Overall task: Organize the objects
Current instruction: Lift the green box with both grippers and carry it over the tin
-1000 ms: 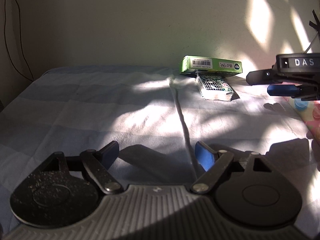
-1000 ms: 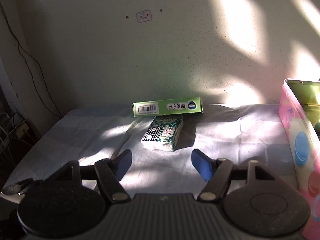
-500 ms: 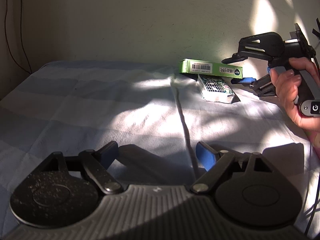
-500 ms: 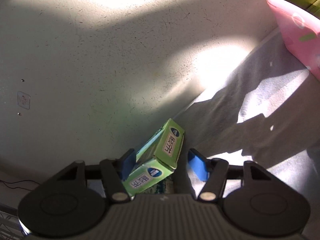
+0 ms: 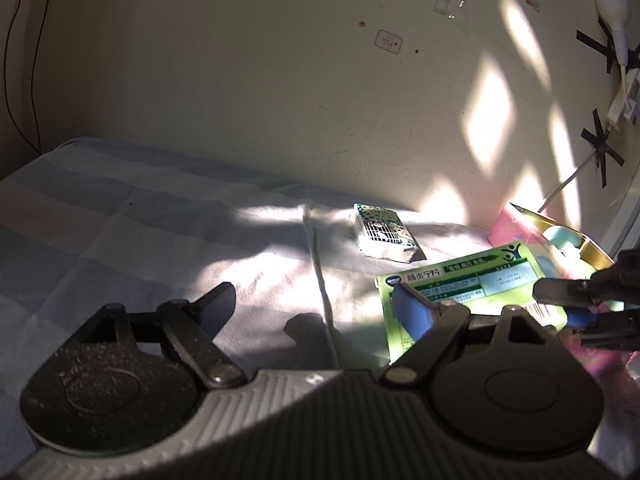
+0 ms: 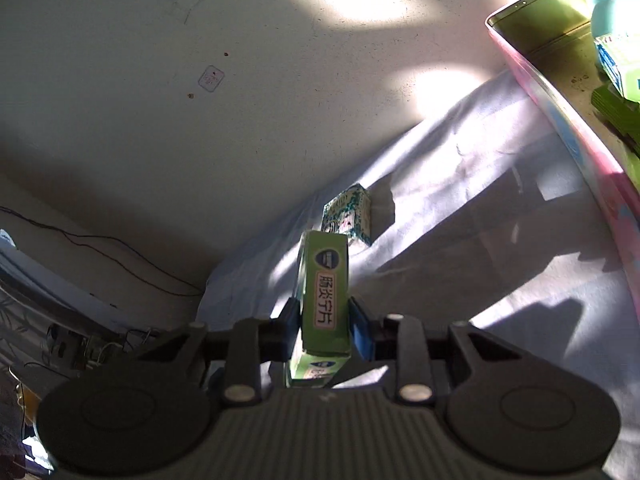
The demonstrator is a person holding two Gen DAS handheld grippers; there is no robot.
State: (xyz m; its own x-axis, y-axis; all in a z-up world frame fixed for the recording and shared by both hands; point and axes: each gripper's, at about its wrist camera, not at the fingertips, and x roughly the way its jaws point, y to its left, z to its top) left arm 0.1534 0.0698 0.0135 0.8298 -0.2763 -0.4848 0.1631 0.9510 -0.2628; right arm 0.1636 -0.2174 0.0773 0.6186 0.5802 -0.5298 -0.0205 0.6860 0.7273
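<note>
A green medicine box (image 6: 326,280) sits lengthwise between the pads of my right gripper (image 6: 324,320), whose jaws are closing and press on both its sides. It hangs above the cloth, tilted. In the left wrist view the same green box (image 5: 472,280) shows its printed face at the right, with the right gripper (image 5: 576,304) gripping its far end. A small white-and-green patterned pack (image 5: 382,232) (image 6: 348,216) lies on the cloth near the wall. My left gripper (image 5: 312,300) stands open low over the cloth, holding nothing.
A pink tin (image 6: 560,112) (image 5: 508,224) with a gold inside stands open at the right, holding light blue items and a green box (image 6: 616,112). A striped blue-grey cloth (image 5: 160,220) covers the surface up to the wall. Cables and a taped plug strip (image 5: 624,92) hang on the wall.
My right gripper rolled, closed on the green box by the wall and lifted it away toward the near right. The patterned pack stayed put. My left gripper turned slightly, still open.
</note>
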